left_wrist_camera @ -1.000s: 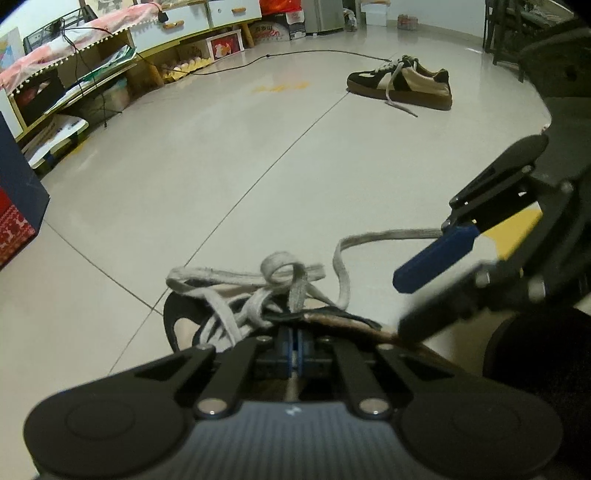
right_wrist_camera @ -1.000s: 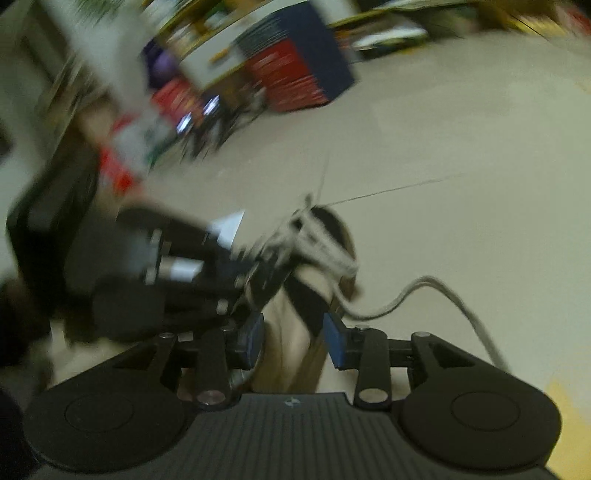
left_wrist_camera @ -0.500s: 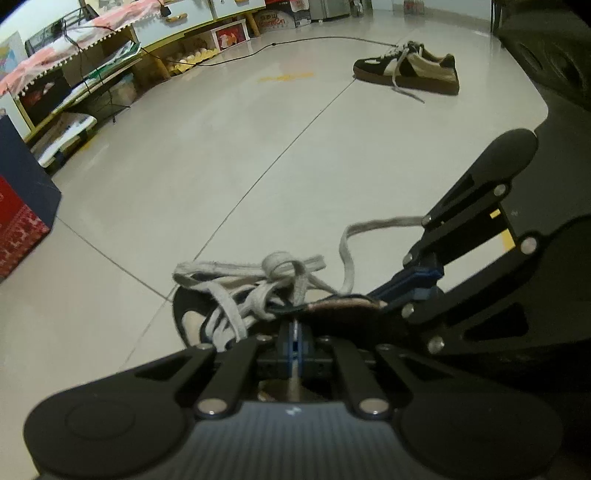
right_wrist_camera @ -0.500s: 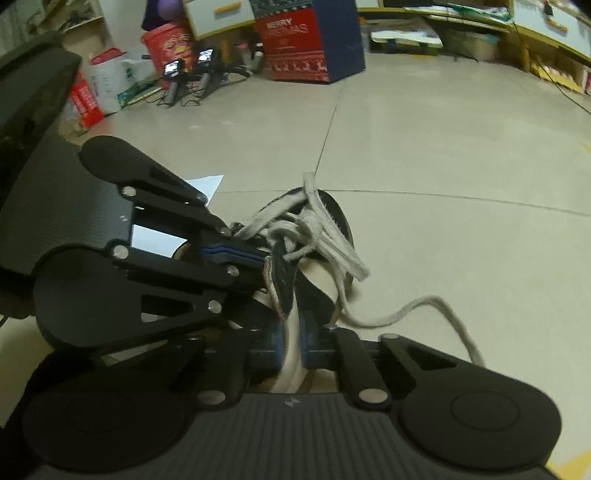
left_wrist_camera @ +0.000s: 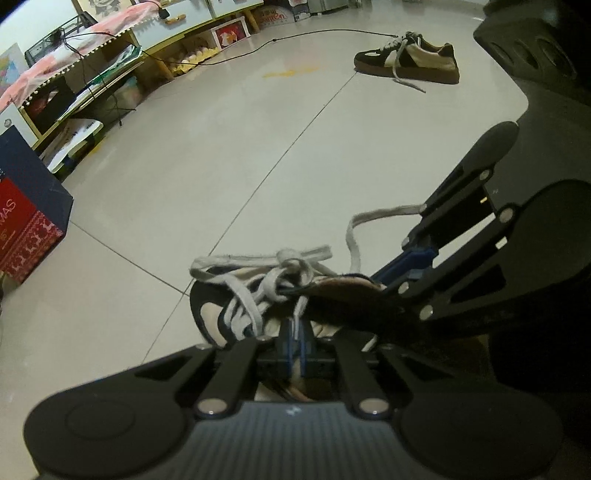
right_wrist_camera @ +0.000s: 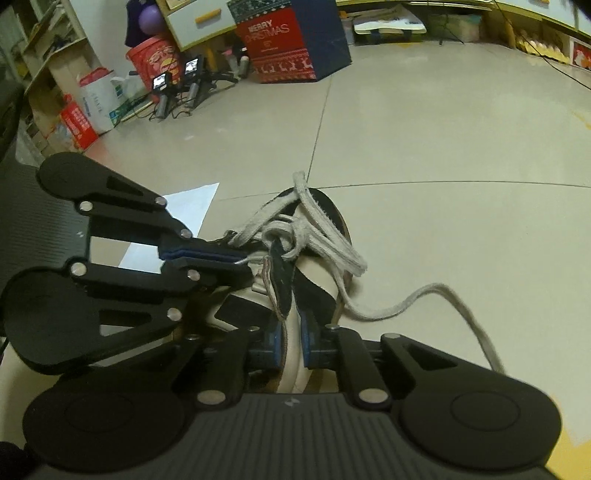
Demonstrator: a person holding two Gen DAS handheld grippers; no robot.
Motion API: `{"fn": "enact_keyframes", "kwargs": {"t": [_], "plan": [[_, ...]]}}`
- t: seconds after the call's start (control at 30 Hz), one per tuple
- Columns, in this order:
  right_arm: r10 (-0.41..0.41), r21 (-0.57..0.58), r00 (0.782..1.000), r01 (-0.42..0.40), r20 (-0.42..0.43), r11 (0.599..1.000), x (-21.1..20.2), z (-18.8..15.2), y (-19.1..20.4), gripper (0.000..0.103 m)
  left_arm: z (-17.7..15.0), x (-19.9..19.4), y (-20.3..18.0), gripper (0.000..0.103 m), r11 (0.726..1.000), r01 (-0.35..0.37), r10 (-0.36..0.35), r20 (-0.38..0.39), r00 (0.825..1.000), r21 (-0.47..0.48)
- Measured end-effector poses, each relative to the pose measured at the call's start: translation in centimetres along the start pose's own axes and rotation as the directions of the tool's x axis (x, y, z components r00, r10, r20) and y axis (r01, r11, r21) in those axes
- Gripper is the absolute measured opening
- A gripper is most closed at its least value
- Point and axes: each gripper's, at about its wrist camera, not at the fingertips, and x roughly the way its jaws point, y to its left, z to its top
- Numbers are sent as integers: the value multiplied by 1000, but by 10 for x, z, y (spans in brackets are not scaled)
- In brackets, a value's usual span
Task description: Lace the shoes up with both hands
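Observation:
A black and cream shoe (left_wrist_camera: 212, 314) lies on the floor under both grippers, with its grey laces (left_wrist_camera: 280, 258) in a loose tangle over the front. My left gripper (left_wrist_camera: 294, 341) is shut on a lace end that runs up between its blue pads; its jaws are opening by a hair. From the right, my right gripper (right_wrist_camera: 291, 347) clamps the raised edge of the shoe's upper (right_wrist_camera: 280, 291), and its jaws are opening with that edge still between the pads. The left gripper (right_wrist_camera: 246, 261) shows beside it. A free lace end (right_wrist_camera: 436, 291) trails right across the floor.
A second matching shoe (left_wrist_camera: 406, 61) lies far off on the tiled floor. A red and blue Christmas box (right_wrist_camera: 284, 44) stands at the back, shelves and clutter line the walls, a white sheet of paper (right_wrist_camera: 184, 206) lies left of the shoe, and a black cable (left_wrist_camera: 314, 33) crosses the floor.
My right gripper has come in over the shoe and gone from open to clamped on the upper's edge. The left gripper has kept its hold on the lace and hardly moved.

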Motion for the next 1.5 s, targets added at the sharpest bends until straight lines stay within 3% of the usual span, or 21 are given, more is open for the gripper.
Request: {"fn": "enact_keyframes", "kwargs": {"t": [0.07,0.13,0.3,0.67,0.73,0.87,1.03,1.2,1.4,1.5], "plan": [[6,12,1000,-6,-3,1000,0,0,-1,11,1,0,-1,7,1000,5,-5,-3,1000,26],[6,4,1000,-6,-2,1000,0,1,0,12,1,1,-3,18,998,-3,4,-2,1000,58],[10,-13,1000,-10,-9,1000,0,3,2,15,7,9,-9,22,990,18,-15,-22,1000,141],[16,-21,1000,-16,-15,1000,0,5,3,17,26,20,8,18,987,95,-84,-87,993,128],[21,-20,1000,-21,-14,1000,0,6,4,23,30,22,9,13,987,102,-90,-98,991,126],[22,-26,1000,-22,-8,999,0,5,5,24,31,27,11,4,988,108,-96,-109,989,111],[13,-42,1000,-13,-6,999,1,5,7,23,23,24,-3,3,989,52,-41,-77,996,137],[-25,-51,1000,25,-5,998,3,5,10,11,15,14,-12,2,994,-20,24,-37,999,104],[-12,30,1000,13,-7,999,4,5,-1,7,2,0,-22,2,989,-99,97,32,995,107],[-38,14,999,38,-5,999,5,4,4,6,2,-11,-15,2,989,-139,136,49,989,59]]}}
